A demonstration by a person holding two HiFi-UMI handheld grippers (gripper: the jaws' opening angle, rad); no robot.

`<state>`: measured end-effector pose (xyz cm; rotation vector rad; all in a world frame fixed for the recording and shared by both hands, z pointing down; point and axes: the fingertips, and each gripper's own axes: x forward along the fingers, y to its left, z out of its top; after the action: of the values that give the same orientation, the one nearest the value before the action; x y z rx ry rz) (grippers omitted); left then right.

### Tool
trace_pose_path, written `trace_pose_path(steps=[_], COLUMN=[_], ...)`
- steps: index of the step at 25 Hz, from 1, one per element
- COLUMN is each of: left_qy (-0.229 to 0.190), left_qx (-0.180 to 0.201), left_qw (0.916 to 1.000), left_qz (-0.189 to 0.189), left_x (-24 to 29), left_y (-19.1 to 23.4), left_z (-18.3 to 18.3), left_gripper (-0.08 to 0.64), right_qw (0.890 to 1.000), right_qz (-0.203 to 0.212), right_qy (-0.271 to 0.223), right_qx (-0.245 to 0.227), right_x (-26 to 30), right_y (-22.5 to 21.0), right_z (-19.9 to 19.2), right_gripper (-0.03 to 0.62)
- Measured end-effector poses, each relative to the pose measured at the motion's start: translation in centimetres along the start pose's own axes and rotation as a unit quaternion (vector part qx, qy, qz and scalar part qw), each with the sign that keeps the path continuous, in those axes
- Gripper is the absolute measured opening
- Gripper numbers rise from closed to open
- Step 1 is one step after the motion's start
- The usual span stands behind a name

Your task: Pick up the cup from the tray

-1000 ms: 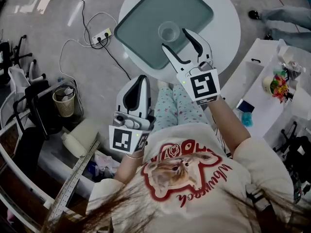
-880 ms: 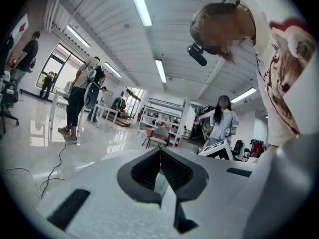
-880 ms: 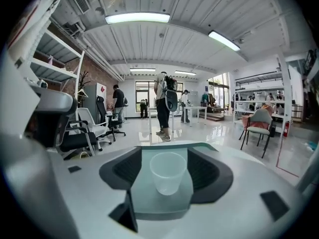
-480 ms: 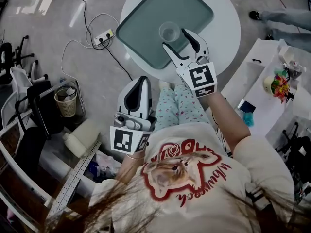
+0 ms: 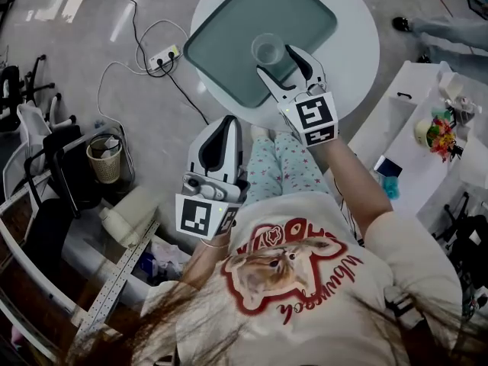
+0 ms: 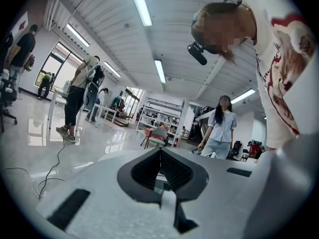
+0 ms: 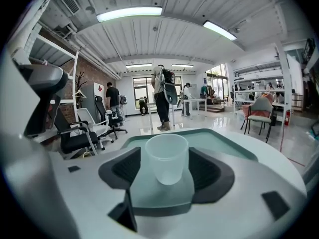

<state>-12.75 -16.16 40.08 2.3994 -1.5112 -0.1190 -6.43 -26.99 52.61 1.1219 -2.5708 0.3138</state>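
Note:
A clear plastic cup point(image 5: 268, 49) stands upright on the green tray point(image 5: 229, 44) on the round white table point(image 5: 358, 44). My right gripper point(image 5: 276, 61) reaches over the tray's near edge, one finger on each side of the cup. In the right gripper view the cup point(image 7: 166, 158) stands between the dark pads point(image 7: 124, 171), with a gap on both sides. These jaws have just been opening and stand open. My left gripper point(image 5: 221, 128) is held low by the person's lap, away from the table. Its jaws point(image 6: 160, 156) are shut and hold nothing.
A power strip point(image 5: 160, 56) with cables lies on the floor left of the table. A waste bin point(image 5: 101, 158) and black chairs stand at the left. A white side table point(image 5: 412, 128) with flowers is at the right. People stand farther off in the room.
My right gripper has moved toward the tray and come lower, so the cup now sits deeper between its fingers. The left gripper has stayed where it was.

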Motion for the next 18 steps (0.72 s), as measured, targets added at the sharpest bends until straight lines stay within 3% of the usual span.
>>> trace_pose_path(steps=[18], left_qy=[0.003], left_qx=[0.009], left_qw=[0.9998], left_qz=[-0.016], left_x=[-0.2], left_y=[-0.6], left_z=[0.2], left_gripper=[0.014], right_qw=[1.000], right_qz=[0.005], right_qy=[0.015], right_qx=[0.008], right_x=[2.1], right_y=[-0.1], right_z=[-1.3], right_gripper=[0.276])
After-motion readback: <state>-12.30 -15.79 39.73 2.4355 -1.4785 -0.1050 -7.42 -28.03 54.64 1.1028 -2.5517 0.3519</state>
